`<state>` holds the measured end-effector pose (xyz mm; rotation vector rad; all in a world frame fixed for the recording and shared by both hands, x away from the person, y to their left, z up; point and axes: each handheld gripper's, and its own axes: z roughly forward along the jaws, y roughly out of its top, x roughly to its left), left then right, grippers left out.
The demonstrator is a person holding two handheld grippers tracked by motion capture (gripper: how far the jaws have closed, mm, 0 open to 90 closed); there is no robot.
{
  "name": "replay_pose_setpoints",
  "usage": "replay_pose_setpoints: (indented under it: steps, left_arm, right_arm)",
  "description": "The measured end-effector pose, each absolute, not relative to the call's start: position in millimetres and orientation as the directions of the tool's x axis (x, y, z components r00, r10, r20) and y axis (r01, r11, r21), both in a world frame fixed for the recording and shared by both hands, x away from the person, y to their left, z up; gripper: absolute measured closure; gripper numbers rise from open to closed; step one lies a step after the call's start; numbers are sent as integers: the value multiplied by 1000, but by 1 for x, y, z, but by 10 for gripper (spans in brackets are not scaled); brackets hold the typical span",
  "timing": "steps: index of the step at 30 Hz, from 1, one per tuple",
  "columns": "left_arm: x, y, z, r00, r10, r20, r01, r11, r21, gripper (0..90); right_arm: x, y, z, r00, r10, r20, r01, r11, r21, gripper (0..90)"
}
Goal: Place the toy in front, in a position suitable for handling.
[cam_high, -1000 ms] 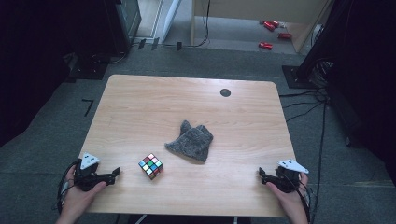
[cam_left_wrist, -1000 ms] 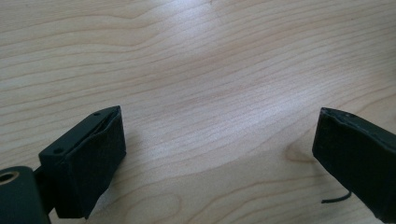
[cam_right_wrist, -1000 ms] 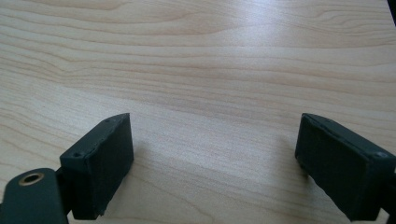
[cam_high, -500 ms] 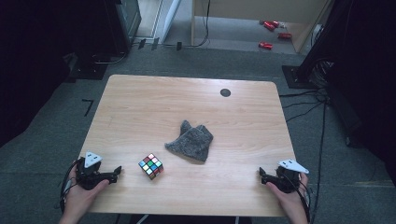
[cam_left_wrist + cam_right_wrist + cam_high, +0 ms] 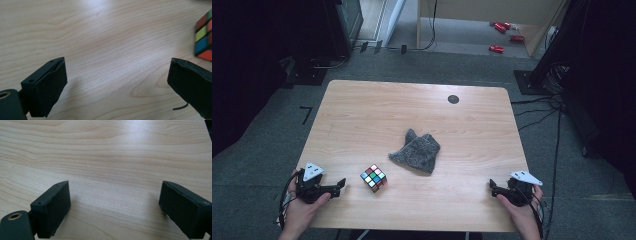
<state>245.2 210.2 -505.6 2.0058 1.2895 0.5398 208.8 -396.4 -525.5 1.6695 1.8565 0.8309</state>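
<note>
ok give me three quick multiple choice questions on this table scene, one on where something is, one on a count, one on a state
1. Where does the puzzle cube lie?
A. just ahead of the left tongs
B. on the grey cloth
C. at the far edge of the table

2. How many loose things lie on the table, apart from the tongs?
A. one
B. two
C. four

3. How do the right tongs stand?
A. shut on the cloth
B. shut on the cube
C. open, nothing between

Answers:
1 A, the cube sits on bare wood close to the left tongs.
2 B, only cube and cloth.
3 C, the right gripper view shows bare wood between wide jaws.
</note>
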Motion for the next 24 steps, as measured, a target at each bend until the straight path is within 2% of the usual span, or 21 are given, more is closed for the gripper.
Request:
replay_pose_setpoints:
  steps: [24]
  left_arm:
    - [223,180,-479,524,850,-61,535,-273,799,33]
  right_arm:
    - [212,-396,-525,-119,993,30,684,60,727,99]
